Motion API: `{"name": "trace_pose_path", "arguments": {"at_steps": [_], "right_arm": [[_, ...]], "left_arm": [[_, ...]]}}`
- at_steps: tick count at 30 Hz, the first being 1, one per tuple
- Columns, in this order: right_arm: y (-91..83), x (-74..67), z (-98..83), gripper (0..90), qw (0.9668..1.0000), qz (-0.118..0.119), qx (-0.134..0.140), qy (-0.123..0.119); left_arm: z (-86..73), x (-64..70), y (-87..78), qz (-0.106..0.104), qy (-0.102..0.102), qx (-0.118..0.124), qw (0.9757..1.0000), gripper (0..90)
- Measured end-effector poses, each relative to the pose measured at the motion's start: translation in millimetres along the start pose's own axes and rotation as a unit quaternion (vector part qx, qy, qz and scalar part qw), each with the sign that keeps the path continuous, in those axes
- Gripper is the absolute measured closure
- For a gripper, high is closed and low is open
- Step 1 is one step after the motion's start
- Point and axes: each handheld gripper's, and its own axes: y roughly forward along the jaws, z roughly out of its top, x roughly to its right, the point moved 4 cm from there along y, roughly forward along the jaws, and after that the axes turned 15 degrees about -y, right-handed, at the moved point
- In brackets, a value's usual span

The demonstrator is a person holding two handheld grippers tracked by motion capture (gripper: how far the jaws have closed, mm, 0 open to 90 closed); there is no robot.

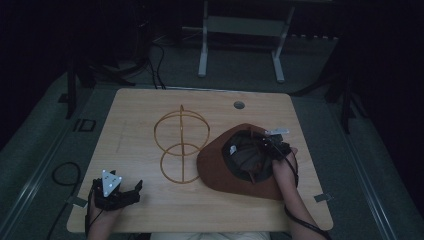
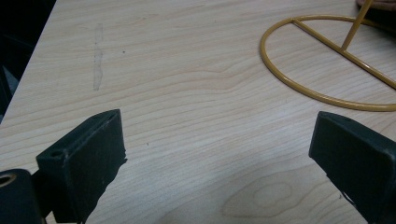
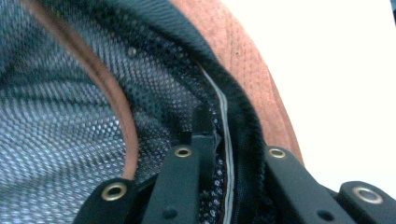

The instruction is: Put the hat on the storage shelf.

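Dim floor surrounds one pale wooden table [image 1: 140, 107], and on it lie one brown hat [image 1: 220, 170], upturned at the right half with its mesh lining showing, and just left of it one yellow wire stand [image 1: 180, 142]. Two grippers work here: the right gripper [image 1: 267, 146] is clamped on the hat's inner band at its far rim, one jaw inside the crown; the left gripper [image 1: 131, 192] rests at the near left corner, jaws spread wide on nothing.
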Motion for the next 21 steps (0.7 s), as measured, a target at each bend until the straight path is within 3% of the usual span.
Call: {"name": "trace_pose_path", "arguments": {"at_steps": [1, 2, 5, 6, 10, 11, 13, 20, 21], "right_arm": [[-2.2, 1.7, 0.1, 83.7, 1.0, -0.002, 0.006, 0.007], [-10.4, 6.0, 1.9, 84.0, 0.9994, -0.005, 0.028, 0.019], [-19.2, 10.1, 4.4, 84.1, 0.9983, -0.01, 0.048, 0.029], [-28.0, 14.9, 6.9, 84.2, 0.9972, -0.008, 0.06, 0.044], [-35.6, 19.3, 9.2, 84.2, 0.9955, -0.003, 0.075, 0.058], [-48.7, 25.1, 13.7, 84.2, 0.9932, -0.003, 0.094, 0.067], [-56.0, 28.4, 16.3, 84.3, 0.9915, -0.002, 0.106, 0.075], [-81.1, 35.1, 26.9, 84.4, 0.9873, -0.004, 0.139, 0.076], [-84.0, 35.8, 28.2, 84.4, 0.987, -0.004, 0.143, 0.074]], "left_arm": [[-0.1, 0.1, 0.2, 0.001, 0.0, -0.001, 1.0, 4.2], [-0.4, 0.1, 0.4, 0.001, 0.0, -0.003, 1.0, 4.2], [-0.9, -0.3, 1.3, 0.007, 0.004, -0.006, 1.0, 4.2], [-0.7, -0.7, 1.2, 0.007, 0.001, -0.004, 1.0, 4.2], [0.0, -1.1, 0.3, 0.006, 0.001, -0.003, 1.0, 4.2], [-0.2, -0.2, 0.0, 0.005, 0.002, -0.005, 1.0, 4.2], [0.1, 0.6, -0.5, 0.005, 0.005, -0.006, 1.0, 4.2], [5.1, 8.6, -6.1, 0.0, -0.002, -0.012, 0.9999, 5.7], [8.9, 15.5, -11.0, -0.011, -0.001, -0.015, 0.9998, 5.7]]}}
